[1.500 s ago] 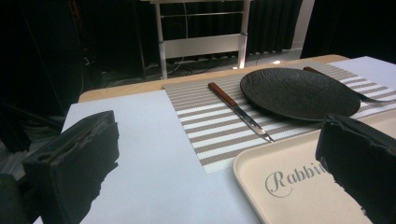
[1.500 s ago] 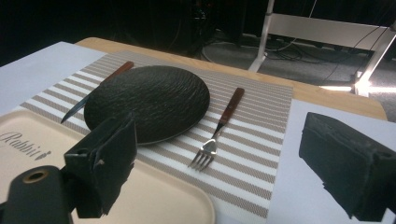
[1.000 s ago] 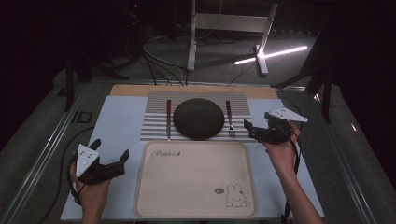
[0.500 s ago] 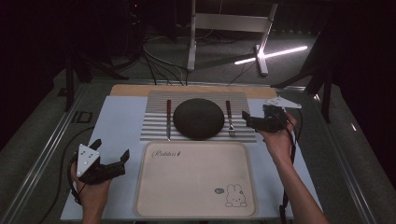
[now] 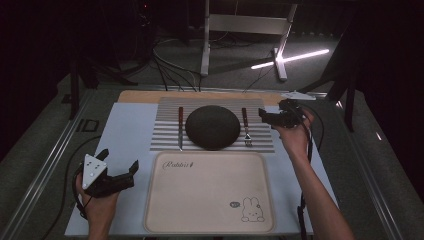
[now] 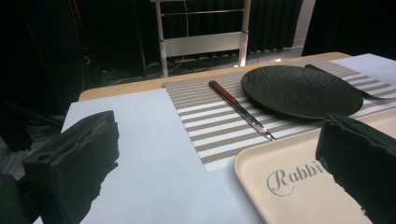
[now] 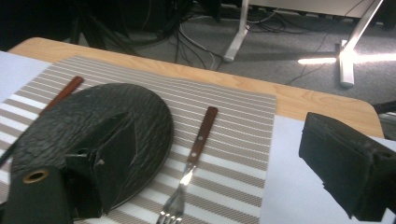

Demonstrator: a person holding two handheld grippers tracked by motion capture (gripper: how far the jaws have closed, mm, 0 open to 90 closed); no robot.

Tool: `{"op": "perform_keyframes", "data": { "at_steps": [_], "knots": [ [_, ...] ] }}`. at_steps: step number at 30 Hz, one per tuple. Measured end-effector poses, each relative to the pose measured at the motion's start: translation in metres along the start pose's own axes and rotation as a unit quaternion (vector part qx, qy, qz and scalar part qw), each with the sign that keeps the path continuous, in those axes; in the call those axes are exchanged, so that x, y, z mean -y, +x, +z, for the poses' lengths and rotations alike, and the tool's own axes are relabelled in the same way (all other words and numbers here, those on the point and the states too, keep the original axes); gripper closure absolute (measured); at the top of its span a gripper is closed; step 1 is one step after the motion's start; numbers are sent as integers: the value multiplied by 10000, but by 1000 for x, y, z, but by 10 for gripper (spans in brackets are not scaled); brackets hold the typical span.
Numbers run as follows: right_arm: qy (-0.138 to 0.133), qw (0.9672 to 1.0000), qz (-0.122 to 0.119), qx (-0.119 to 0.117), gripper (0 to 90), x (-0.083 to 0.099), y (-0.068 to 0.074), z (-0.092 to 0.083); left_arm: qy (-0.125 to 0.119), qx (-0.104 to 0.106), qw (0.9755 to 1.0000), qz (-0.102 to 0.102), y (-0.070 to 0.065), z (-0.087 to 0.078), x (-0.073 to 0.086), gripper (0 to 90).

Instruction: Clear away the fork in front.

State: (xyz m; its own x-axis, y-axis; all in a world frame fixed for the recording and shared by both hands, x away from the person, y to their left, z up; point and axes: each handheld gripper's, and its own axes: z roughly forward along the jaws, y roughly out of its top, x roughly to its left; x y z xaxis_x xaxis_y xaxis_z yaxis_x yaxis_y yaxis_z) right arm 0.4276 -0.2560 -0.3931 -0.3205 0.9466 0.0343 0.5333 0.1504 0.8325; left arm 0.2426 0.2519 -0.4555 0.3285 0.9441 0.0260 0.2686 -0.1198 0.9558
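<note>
Jaws apart, right gripper [image 5: 267,116] raised beside fork [image 5: 246,128]; left gripper [image 5: 125,175] low.

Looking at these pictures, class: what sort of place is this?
Probably a dim lab or studio with a staged table setting. A round black plate sits on a striped placemat between a wooden-handled knife and fork, with loose floor cables behind.

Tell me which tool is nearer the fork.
Right. The right tool hovers just beside the fork; the left tool sits far off, beside the tray's left edge.
</note>
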Motion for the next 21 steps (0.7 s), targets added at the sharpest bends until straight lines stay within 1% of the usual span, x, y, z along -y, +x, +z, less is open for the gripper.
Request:
{"op": "perform_keyframes", "data": {
  "at_steps": [4,5,6,9,13,17,21],
  "knots": [
    [18,10000,66,14,115,-3,-4,6,8,0,10000,-3,0,0,0,0],
    [41,9999,118,32,115,-4,-6,10,19,-1,10000,8,0,1,0,1],
    [41,9999,118,32,115,-4,-6,10,19,-1,10000,8,0,1,0,0],
    [108,9998,167,84,115,-6,-8,18,12,-3,10000,10,-1,1,0,0],
    [175,9996,188,100,115,-9,-8,24,19,-4,10000,10,0,1,1,1],
    [247,9995,141,122,115,-15,-5,32,24,-8,10000,8,0,1,1,1],
    [281,9994,166,125,115,-18,-4,37,21,-7,10000,4,1,1,1,0]
  ]
}}
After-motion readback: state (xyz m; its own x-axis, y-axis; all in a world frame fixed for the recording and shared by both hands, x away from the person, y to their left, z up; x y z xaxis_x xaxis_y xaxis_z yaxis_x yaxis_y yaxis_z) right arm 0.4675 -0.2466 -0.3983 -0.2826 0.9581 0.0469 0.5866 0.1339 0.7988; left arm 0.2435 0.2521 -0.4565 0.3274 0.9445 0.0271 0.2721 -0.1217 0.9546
